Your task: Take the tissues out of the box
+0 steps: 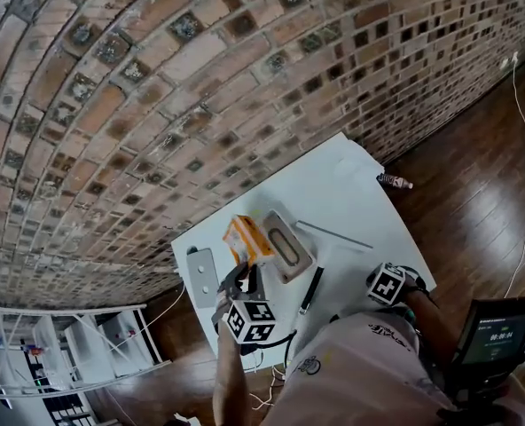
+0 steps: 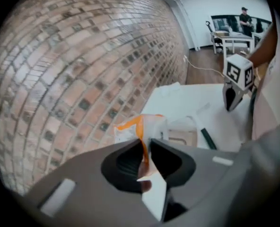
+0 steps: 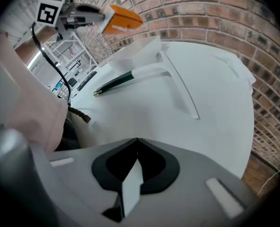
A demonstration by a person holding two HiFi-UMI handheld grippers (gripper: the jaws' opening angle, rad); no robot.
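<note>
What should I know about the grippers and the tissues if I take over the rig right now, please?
The left gripper is shut on the tissue pack, pinching its orange-banded wrapper and holding it up off the table.
The right gripper is shut and empty, low over the white table.
The tissue box sits on the table beside the lifted pack, with a pen close by.
Done: the pack appears to be out of the box.
Left: set it down. Whether more remains inside cannot be seen.

We see our left gripper point(image 1: 243, 273) nipping an orange tissue pack point(image 1: 245, 238) beside the box point(image 1: 286, 247) on the white table point(image 1: 347, 193), with a pen point(image 1: 310, 289) nearby and the right gripper point(image 1: 384, 284) apart.
</note>
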